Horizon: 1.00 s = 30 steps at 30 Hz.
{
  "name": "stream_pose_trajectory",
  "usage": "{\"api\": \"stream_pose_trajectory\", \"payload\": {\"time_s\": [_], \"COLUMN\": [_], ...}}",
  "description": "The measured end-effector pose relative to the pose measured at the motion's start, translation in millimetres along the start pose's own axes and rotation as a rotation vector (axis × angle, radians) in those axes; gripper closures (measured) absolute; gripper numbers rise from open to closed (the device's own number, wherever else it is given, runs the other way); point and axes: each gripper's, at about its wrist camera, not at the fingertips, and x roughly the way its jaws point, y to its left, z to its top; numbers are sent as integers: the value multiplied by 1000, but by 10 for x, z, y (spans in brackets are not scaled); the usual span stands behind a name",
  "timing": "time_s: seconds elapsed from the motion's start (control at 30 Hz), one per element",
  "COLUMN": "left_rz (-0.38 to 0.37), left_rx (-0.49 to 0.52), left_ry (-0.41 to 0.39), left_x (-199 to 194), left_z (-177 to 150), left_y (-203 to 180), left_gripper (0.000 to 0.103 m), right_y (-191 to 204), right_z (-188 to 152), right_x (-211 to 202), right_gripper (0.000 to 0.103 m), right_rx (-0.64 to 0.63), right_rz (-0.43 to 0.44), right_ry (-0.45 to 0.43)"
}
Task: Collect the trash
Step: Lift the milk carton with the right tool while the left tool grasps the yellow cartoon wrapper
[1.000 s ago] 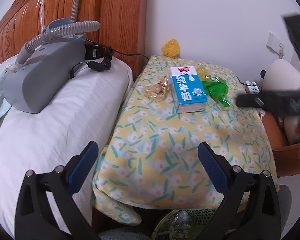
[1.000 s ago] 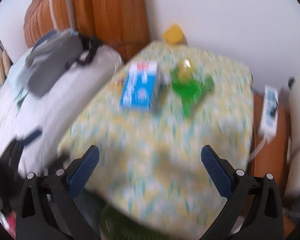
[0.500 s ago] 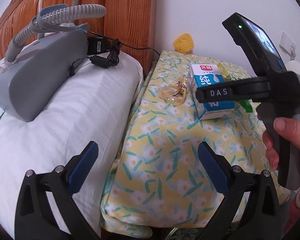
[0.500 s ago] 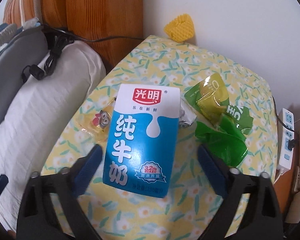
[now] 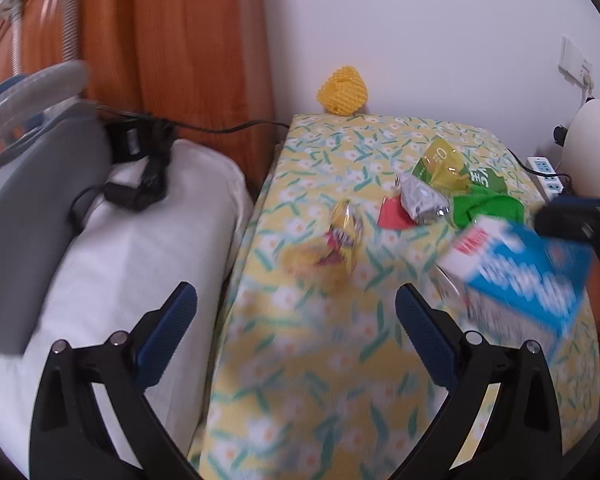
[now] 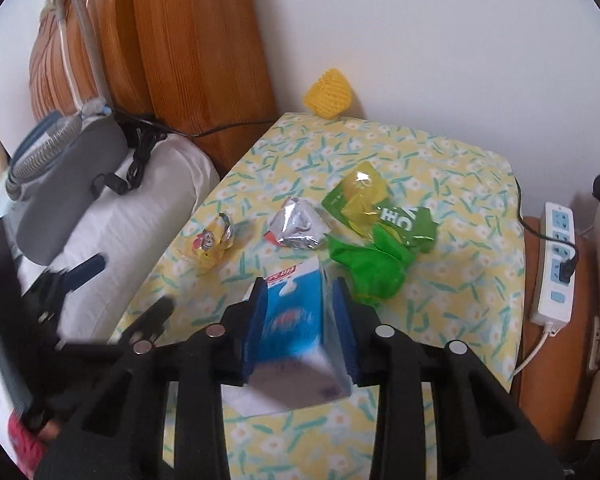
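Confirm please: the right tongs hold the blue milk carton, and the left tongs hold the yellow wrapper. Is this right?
Not quite. The left tongs are open and hold nothing; the yellow wrapper lies on the table, as the left wrist view shows. The right tongs do hold the blue milk carton.

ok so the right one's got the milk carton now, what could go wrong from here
1. The right hand-held gripper has just been closing on the blue milk carton. Its pads sit on the narrow sides and the carton looks tilted, so it may twist or slip out.
2. If any milk is left, squeezing could spill it on the floral cloth.
3. The left hand-held gripper is open near the yellow wrapper, close to the table edge; a clumsy reach could knock it off.
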Motion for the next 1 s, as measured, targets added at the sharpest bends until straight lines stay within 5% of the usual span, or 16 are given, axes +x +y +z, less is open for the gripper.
{"api": "stream_pose_trajectory", "payload": {"time_s": [0.17, 0.33, 0.43, 0.77, 0.9, 1.0], "left_rz": [15, -2, 11, -8, -21, -46], "left_rx": [34, 54, 84, 68, 39, 7], "left_ry": [9, 9, 13, 54, 40, 20], "left_x": [258, 379, 445, 491, 387, 209], "left_z": [187, 237, 218, 164, 177, 158], "left_y": [-99, -151, -195, -166, -128, -68], "left_gripper": [8, 8, 14, 79, 83, 83], "right_y": [-149, -212, -160, 66, 148, 139], "right_z": [-108, -232, -283, -431, -471, -492], "right_x": [98, 31, 78, 363, 375, 335], "right_gripper": [68, 24, 14, 12, 13, 34], "right_rx": [-2, -3, -10, -39, -78, -72], "right_rz": [21, 28, 24, 4, -51, -54], "right_ry": [63, 78, 90, 197, 191, 184]}}
